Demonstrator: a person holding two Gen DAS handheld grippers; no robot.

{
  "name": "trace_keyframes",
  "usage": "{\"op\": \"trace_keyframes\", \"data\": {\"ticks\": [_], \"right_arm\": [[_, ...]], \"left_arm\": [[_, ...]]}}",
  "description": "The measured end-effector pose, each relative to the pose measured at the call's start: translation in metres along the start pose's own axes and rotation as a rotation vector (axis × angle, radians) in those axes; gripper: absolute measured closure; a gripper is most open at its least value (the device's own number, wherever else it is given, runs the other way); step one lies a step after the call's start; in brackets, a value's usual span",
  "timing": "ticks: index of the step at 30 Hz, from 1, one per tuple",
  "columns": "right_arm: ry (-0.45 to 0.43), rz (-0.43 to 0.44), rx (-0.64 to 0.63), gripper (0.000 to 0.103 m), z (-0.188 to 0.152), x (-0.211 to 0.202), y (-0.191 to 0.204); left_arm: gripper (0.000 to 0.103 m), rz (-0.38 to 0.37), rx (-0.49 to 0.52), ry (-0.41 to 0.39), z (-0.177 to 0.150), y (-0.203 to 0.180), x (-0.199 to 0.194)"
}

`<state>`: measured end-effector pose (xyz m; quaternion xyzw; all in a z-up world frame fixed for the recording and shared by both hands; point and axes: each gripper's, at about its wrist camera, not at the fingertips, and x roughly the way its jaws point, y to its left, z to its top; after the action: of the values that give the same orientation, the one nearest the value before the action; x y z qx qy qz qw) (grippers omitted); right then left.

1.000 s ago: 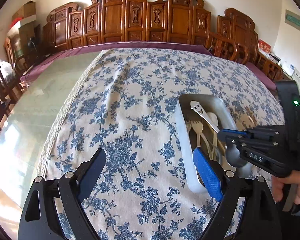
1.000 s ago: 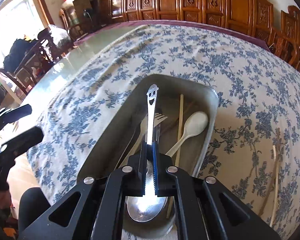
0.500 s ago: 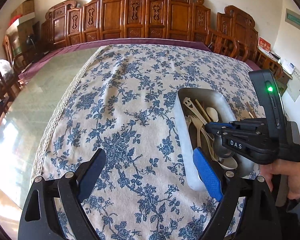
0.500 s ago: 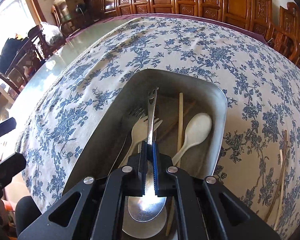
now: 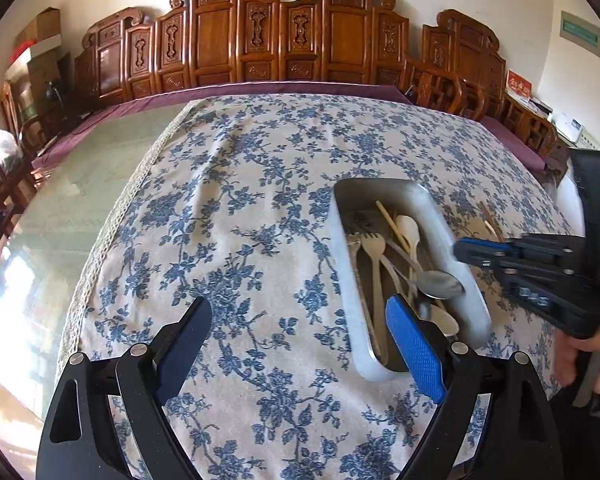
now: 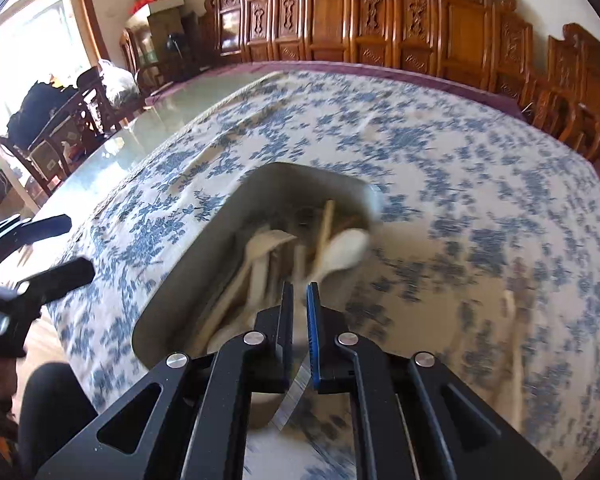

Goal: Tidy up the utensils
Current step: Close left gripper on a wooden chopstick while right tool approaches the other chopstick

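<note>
Parks the left gripper (image 5: 298,308) spread wide and empty beside the tray (image 5: 440,216), out of the way. Has just been parting the right gripper (image 6: 300,286) a crack, apparently empty in the blur, leaving the spoon (image 5: 438,284) in the tray: shiny metal, bowl atop pale cutlery.

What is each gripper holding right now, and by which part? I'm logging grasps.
Nothing is held. The right gripper shows a narrow, empty gap; the left gripper is wide open. The metal spoon lies in the tray.
</note>
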<state>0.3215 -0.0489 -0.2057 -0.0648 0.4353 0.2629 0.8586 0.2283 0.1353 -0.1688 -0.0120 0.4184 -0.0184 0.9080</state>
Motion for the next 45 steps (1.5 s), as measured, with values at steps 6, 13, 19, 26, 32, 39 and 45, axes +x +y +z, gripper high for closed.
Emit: {"op": "trace_keyframes", "data": {"ticks": [6, 13, 19, 26, 32, 39, 45], "right_arm": [[-0.046, -0.051, 0.036, 0.083, -0.025, -0.039, -0.050], [-0.057, -0.129, 0.075, 0.083, -0.053, -0.061, -0.107], [-0.073, -0.156, 0.146, 0.082, -0.078, -0.068, -0.145], [-0.108, -0.165, 0.165, 0.082, -0.099, -0.072, -0.165], [-0.091, -0.223, 0.151, 0.082, -0.111, -0.067, -0.178], [-0.116, -0.228, 0.173, 0.082, -0.111, -0.071, -0.193], [-0.122, -0.206, 0.209, 0.082, -0.108, -0.070, -0.203]], "left_arm": [[0.018, -0.017, 0.026, -0.006, 0.000, -0.023, -0.003], [0.018, -0.045, 0.054, -0.004, 0.002, -0.056, -0.002], [0.018, -0.084, 0.073, -0.005, 0.005, -0.089, 0.001], [0.018, -0.124, 0.090, -0.027, 0.008, -0.130, 0.009], [0.034, -0.157, 0.106, -0.020, 0.013, -0.161, 0.023], [0.062, -0.214, 0.145, 0.039, 0.012, -0.203, 0.053], [0.072, -0.255, 0.171, 0.093, 0.008, -0.238, 0.085]]}}
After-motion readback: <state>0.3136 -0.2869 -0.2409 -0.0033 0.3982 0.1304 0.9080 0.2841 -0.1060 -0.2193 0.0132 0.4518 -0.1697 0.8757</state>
